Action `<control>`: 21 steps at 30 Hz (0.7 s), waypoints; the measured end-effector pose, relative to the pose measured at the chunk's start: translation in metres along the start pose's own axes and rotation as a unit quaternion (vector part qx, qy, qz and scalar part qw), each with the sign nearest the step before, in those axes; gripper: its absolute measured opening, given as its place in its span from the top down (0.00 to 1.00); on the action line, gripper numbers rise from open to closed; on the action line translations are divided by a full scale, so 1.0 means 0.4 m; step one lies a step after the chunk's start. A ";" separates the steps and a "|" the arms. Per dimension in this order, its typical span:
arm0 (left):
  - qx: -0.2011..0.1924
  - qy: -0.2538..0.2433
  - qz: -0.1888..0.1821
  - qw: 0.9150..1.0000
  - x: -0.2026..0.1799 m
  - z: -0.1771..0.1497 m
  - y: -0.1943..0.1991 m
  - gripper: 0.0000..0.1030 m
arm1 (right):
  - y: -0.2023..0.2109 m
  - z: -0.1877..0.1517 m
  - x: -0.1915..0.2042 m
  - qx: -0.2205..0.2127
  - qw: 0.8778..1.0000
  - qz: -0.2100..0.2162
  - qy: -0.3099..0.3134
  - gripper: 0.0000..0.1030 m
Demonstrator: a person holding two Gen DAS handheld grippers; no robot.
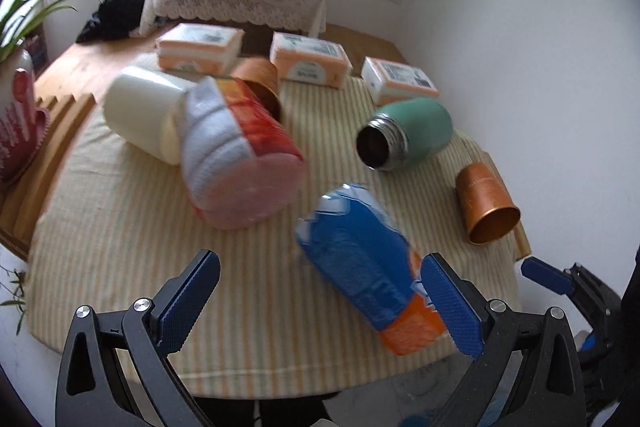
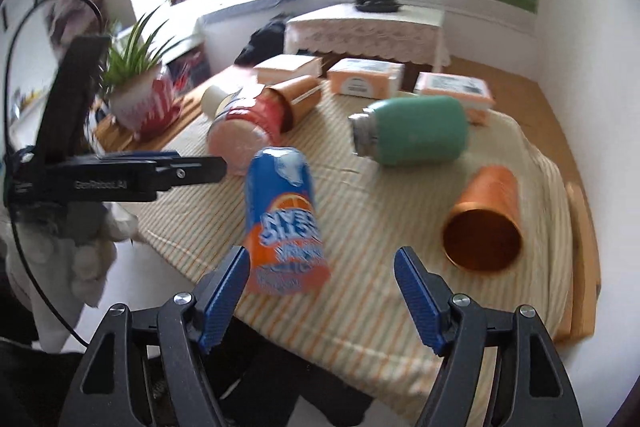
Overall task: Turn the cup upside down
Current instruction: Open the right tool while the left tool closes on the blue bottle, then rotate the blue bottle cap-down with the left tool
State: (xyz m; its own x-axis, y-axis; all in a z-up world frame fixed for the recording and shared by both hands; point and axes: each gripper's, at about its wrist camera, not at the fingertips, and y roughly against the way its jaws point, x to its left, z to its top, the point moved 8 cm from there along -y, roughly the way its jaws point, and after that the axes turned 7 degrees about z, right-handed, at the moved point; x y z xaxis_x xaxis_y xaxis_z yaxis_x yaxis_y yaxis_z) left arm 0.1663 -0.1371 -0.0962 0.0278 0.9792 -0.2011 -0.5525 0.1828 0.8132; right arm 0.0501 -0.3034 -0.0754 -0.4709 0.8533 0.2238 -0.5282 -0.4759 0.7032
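Both hand-held grippers, left (image 1: 320, 303) and right (image 2: 322, 295), gape empty; only right wrist view shows copper cup's (image 2: 486, 223) interior.

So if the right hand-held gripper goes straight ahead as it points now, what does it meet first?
Most likely the blue and orange can lying on the striped cloth; it sits just ahead, nearer the left finger. Depth is unclear, so the open right hand-held gripper may pass above it.

Copper cup (image 2: 484, 223), green flask (image 2: 416, 131), blue-and-orange can (image 2: 284, 211), cream-and-orange striped cloth (image 2: 380, 307)
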 end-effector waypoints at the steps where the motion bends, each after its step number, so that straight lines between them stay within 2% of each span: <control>1: 0.007 0.009 0.002 1.000 -0.008 0.001 -0.009 0.03 | 0.012 -0.007 -0.011 -0.005 1.000 -0.002 -0.006 0.31; 9: 0.050 0.056 -0.003 0.997 -0.075 -0.001 -0.066 0.03 | 0.052 -0.054 -0.055 -0.020 1.000 -0.008 -0.020 0.31; 13: 0.065 0.079 0.001 0.995 -0.093 0.002 -0.101 0.10 | 0.064 -0.067 -0.070 -0.029 0.999 -0.005 -0.026 0.31; 21: 0.076 0.085 0.022 0.993 -0.097 0.014 -0.155 0.20 | 0.070 -0.086 -0.097 -0.033 0.999 -0.013 -0.032 0.31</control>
State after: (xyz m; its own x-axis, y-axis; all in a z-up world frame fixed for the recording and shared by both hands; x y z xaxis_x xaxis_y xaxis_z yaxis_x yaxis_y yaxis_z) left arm 0.2042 -0.1858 -0.1357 -0.1414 0.9600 -0.2418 -0.4183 0.1635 0.8935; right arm 0.0292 -0.3571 -0.0879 -0.4117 0.8763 0.2501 -0.5865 -0.4648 0.6633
